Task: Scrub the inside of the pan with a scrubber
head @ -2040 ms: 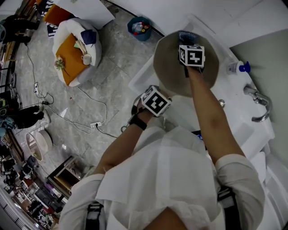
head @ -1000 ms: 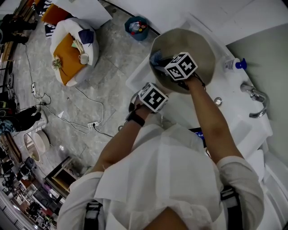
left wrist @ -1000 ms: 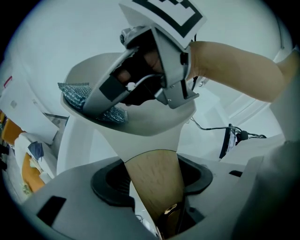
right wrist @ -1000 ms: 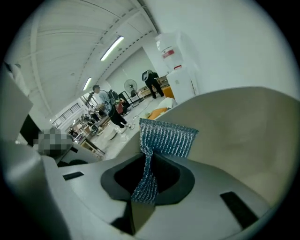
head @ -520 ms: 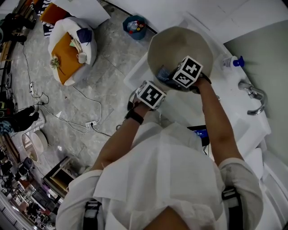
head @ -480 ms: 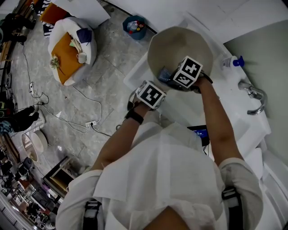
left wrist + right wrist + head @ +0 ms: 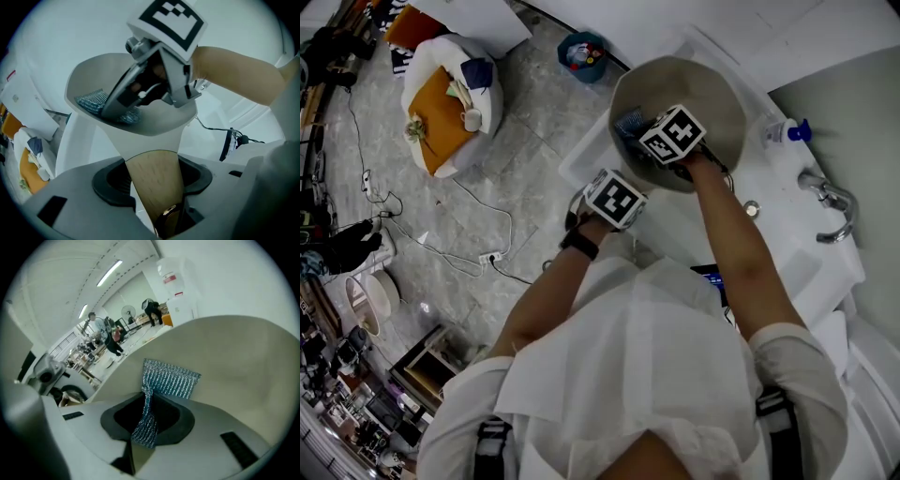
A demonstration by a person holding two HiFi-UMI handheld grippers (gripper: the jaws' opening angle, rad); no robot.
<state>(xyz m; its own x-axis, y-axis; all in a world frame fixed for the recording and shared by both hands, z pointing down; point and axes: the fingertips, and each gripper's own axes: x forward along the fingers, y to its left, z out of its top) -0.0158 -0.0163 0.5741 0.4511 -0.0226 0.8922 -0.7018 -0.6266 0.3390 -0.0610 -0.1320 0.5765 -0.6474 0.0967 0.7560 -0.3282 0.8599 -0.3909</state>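
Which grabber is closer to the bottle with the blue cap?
Right. The right gripper is inside the pan, pinching the scrubber, with the bottle just past the rim. The left gripper grips the pan handle, farther away.

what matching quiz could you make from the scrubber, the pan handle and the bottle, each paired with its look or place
Things:
1 scrubber
2 pan handle
3 bottle

Descriptions:
A wooden, clamped in the left tool
B white with a blue cap, near the faucet
C blue mesh, pinched in the right tool

Pairs: 1-C, 2-A, 3-B
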